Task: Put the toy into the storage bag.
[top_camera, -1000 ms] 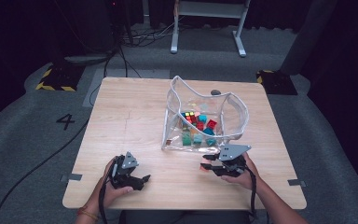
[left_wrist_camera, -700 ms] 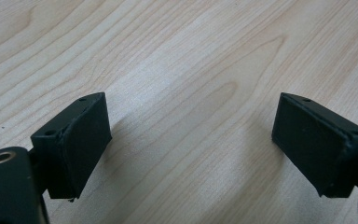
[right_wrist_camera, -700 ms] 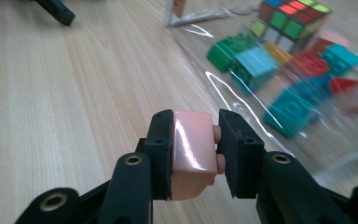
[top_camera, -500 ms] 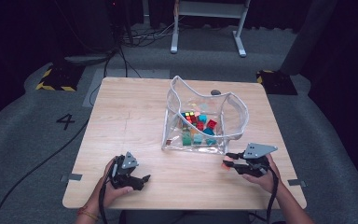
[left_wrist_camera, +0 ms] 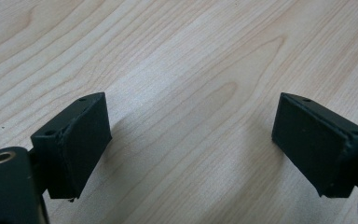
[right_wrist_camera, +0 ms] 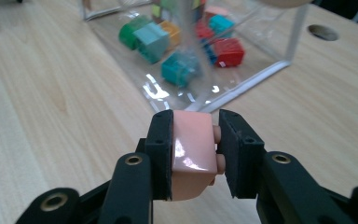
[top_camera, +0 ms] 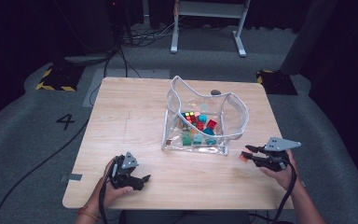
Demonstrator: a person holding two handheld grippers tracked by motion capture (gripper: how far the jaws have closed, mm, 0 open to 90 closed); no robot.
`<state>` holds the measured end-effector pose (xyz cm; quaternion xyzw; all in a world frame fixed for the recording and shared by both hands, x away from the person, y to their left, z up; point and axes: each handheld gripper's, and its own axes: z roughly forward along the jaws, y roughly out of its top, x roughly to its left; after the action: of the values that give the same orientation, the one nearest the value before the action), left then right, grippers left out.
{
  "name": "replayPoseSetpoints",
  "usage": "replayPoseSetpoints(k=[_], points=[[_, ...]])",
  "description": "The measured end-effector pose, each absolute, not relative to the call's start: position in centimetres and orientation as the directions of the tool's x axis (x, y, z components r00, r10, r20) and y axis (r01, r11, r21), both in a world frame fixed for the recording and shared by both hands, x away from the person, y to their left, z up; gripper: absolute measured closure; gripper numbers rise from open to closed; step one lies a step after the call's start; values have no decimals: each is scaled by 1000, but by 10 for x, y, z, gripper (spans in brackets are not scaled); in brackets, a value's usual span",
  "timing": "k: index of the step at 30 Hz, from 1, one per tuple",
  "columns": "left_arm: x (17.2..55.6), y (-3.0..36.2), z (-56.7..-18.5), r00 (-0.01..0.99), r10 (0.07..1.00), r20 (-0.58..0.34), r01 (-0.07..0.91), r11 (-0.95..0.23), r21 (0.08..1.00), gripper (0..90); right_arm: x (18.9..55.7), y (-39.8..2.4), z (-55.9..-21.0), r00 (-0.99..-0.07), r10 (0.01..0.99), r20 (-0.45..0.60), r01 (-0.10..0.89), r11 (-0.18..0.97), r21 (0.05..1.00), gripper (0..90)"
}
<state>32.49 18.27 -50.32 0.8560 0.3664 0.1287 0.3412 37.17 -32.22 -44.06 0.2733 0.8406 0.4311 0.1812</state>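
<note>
left hand-held gripper (top_camera: 140, 179) rests low on the counter (top_camera: 121, 121), near its front left edge. jaws stand wide apart, nothing between them; in the left gripper view just bare wood grain shows ahead of the pads (left_wrist_camera: 77, 140). it sits where it sat a second ago, idle.

ahead and to the right of it, mid-counter: clear plastic pouch (top_camera: 205, 116), mouth open upward, holding a heap of coloured toy blocks (top_camera: 198, 126) in red, teal and green, plus what looks like a small puzzle cube.

right hand-held gripper (top_camera: 248, 155) has changed. a second ago it was close against the pouch's front right corner; now it has drawn away sideways to the right, clear of the pouch and above open counter. jaws closed tight on a pink block (right_wrist_camera: 193, 149), pads pressing on both of its side faces, studs pointing toward one jaw. from this gripper the pouch lies just ahead, its near wall and the teal and red blocks seen through the plastic.

reading: the pink block is out of the pouch and gripped, carried clear. the job looks like unloading blocks one at a time; next would be setting this one down on free counter to the right of the pouch. many blocks remain inside, so the work is early.
</note>
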Motion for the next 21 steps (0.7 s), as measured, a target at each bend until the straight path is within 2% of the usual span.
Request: replayPoseSetpoints(k=[9,21], points=[[325,183,-503,697,716,-31,541,-498,677,116,393,-346,-401,-736,669,-104,291,451,844,668],[325,183,-503,698,715,-29,541,-501,676,115,418,-349,-354,-696,702,-152,254,438,862,668]])
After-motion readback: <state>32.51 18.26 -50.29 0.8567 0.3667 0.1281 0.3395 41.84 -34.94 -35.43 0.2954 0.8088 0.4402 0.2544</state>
